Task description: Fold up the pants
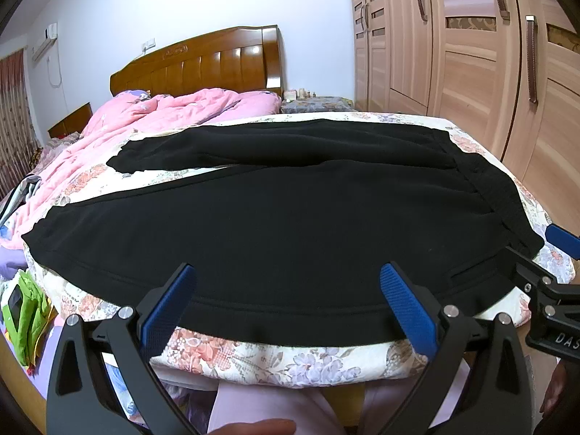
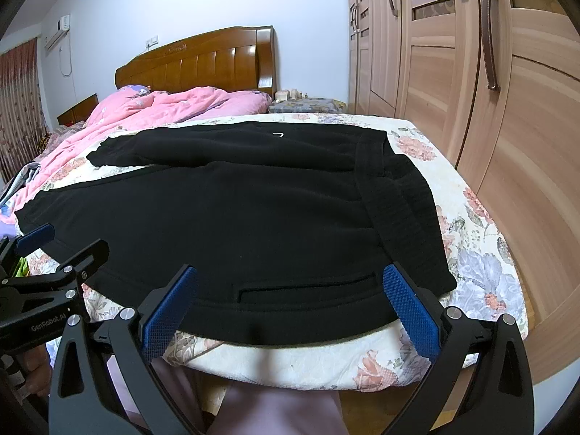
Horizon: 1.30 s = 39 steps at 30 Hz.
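Black pants [image 1: 282, 217] lie spread flat across the foot of the bed, waistband to the right, both legs running left; they also show in the right wrist view [image 2: 235, 217]. My left gripper [image 1: 286, 290] is open, its blue pads over the near leg's lower edge, holding nothing. My right gripper [image 2: 290, 293] is open over the near edge by a slit pocket [image 2: 308, 286] close to the waistband [image 2: 391, 210]. The right gripper also shows at the right edge of the left wrist view [image 1: 551, 272]. The left gripper shows at the left of the right wrist view [image 2: 54, 253].
The floral bedspread [image 2: 471, 239] covers the bed's foot. A pink quilt [image 1: 156, 119] is bunched toward the wooden headboard [image 1: 203, 61]. A wooden wardrobe [image 2: 489, 108] stands close on the right. Green clothing [image 1: 25, 311] lies at the left. The person's legs [image 2: 275, 409] are below.
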Motion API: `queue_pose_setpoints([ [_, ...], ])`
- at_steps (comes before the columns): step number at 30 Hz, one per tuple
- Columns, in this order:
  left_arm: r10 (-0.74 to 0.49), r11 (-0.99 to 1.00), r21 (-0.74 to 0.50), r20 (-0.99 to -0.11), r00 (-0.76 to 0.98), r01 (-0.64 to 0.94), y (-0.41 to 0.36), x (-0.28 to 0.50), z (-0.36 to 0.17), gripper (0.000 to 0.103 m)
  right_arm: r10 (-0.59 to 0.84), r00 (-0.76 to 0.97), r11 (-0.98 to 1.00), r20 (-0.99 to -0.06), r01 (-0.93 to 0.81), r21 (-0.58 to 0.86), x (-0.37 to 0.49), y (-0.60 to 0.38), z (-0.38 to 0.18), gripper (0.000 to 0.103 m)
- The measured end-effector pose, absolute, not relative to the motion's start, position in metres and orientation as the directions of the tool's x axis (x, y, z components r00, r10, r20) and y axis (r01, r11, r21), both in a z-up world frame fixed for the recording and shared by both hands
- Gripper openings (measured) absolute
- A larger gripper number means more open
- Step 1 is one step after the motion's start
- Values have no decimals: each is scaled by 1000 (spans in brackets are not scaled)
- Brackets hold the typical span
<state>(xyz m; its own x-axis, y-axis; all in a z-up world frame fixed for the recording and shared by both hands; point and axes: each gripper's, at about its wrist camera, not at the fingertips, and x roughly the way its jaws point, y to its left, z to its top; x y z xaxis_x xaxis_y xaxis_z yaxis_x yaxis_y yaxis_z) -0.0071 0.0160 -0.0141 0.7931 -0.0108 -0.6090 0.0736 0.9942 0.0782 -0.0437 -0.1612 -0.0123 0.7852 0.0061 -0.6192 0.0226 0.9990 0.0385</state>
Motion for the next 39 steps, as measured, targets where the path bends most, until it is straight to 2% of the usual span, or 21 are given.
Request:
queue_pose_setpoints([
  [22,-9,995,72,-619,785,69,20,-6,-17,101,16,778,999,-628,16,44,-42,-162,-16,99],
  [26,5,983,146,-616,788,108,20,7,-13,101,50,771,999,-635,-38,34,-23,-171,-9,99],
  [28,-16,964,197,-635,773,181,18,24,-5,102,81,773,996,-630,-92,15,4,-180,6,99],
  [30,-71,944,193,-675,734,269,22,54,9,101,129,768,989,-628,-149,21,39,-194,20,99],
  [36,57,905,325,-730,681,273,40,168,42,101,85,673,986,-734,-163,-35,198,-237,27,99],
  [37,40,903,309,-753,657,300,42,183,44,101,95,654,986,-751,-164,-18,224,-243,22,99],
  [39,-46,924,188,-811,584,333,56,222,47,101,113,612,983,-783,-182,0,268,-249,10,99],
])
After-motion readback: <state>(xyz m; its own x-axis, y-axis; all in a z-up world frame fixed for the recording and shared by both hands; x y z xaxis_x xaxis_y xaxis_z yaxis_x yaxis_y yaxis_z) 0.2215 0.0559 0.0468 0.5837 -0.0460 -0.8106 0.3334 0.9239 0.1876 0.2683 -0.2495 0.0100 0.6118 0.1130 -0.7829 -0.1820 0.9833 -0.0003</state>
